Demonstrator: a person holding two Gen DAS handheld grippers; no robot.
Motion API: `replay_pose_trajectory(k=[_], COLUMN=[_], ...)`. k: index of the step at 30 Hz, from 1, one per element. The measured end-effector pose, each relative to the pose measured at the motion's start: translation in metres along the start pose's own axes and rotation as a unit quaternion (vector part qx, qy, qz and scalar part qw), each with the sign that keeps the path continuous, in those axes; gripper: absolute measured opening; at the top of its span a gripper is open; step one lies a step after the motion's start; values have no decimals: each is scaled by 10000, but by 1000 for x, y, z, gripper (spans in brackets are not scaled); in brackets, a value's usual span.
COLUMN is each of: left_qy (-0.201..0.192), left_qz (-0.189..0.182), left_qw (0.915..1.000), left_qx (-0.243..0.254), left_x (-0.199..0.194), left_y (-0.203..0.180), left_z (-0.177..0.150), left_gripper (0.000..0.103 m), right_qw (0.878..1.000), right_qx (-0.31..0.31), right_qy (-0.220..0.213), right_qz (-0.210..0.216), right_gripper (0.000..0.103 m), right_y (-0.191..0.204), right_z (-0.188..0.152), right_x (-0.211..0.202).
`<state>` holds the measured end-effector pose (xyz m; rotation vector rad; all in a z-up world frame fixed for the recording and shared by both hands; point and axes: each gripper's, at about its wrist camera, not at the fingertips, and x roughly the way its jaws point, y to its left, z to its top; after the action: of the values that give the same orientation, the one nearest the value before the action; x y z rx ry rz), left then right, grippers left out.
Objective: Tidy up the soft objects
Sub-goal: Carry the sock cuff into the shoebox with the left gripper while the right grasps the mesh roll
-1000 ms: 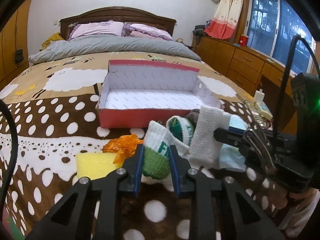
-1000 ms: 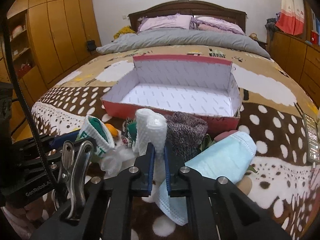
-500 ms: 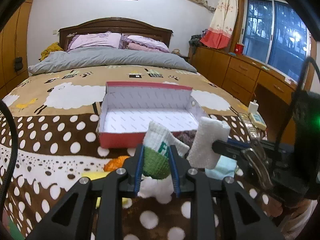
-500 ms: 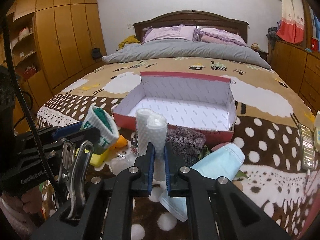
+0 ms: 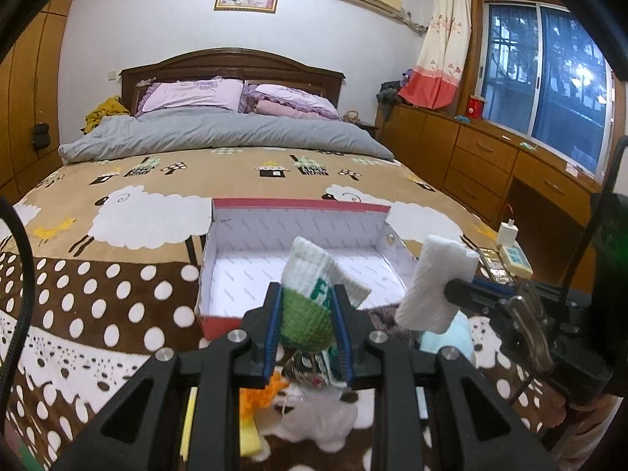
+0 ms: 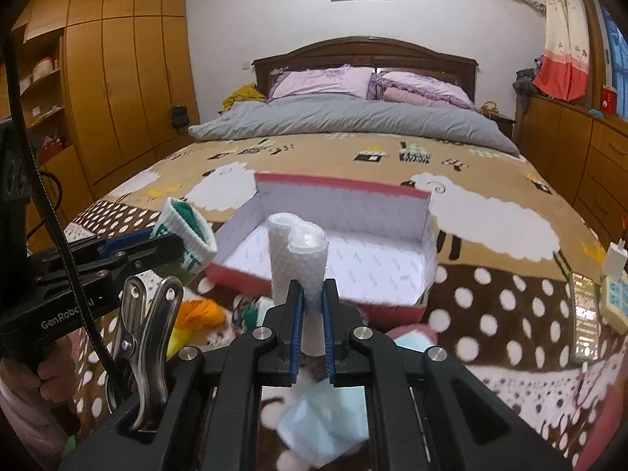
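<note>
My left gripper point(image 5: 307, 314) is shut on a white-and-green sock point(image 5: 314, 282) and holds it up in front of the open red box point(image 5: 298, 212) on the bed. The sock and left gripper also show in the right wrist view point(image 6: 184, 235). My right gripper point(image 6: 312, 314) is shut on a white rolled cloth point(image 6: 298, 259), held upright just before the box point(image 6: 345, 192). That cloth shows at the right of the left wrist view point(image 5: 435, 282). The box's white inside holds nothing.
Below the grippers on the spotted blanket lie an orange cloth point(image 6: 198, 312), a yellow sponge point(image 5: 249, 437), a light blue face mask point(image 6: 325, 428) and a dark knit piece point(image 5: 386, 316). A phone point(image 6: 586, 314) and chargers point(image 6: 614, 274) lie at the bed's right edge.
Both grippers have risen from the pile with their items and moved toward the box. The sock and the rolled cloth now hang clear of the blanket.
</note>
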<state>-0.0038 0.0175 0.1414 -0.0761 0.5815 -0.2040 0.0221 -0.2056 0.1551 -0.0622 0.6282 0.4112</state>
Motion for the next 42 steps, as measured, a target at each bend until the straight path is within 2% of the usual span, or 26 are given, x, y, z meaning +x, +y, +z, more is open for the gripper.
replay_pose_trajectory(k=[7,15,25,31,42], left_qy=[-31,21,234,285,567], left_qz=[52,139,276,483,576], left_qw=[9999,9997,9987,9979,9961], left_qx=[-88,-220,-372,-326,-348], left_x=[19,46,77,92,112], left_y=[6,16,27,32,37], left_z=[15,22,14,7,-2], left_gripper=[26,26,26,26,26], right_qw=[9998,9990,9969,9951,9943], right_qx=[13,36,157,139,174], right_qy=[-81,-76,86,253,502], right_qz=[-192,-445,-765,-944,-928], right_gripper=[11,11,11,11,11], right_y=[-15,-29,-52,-60,-65], right_z=[17,21,16,9,0], right_x=[12,31,58,74,90])
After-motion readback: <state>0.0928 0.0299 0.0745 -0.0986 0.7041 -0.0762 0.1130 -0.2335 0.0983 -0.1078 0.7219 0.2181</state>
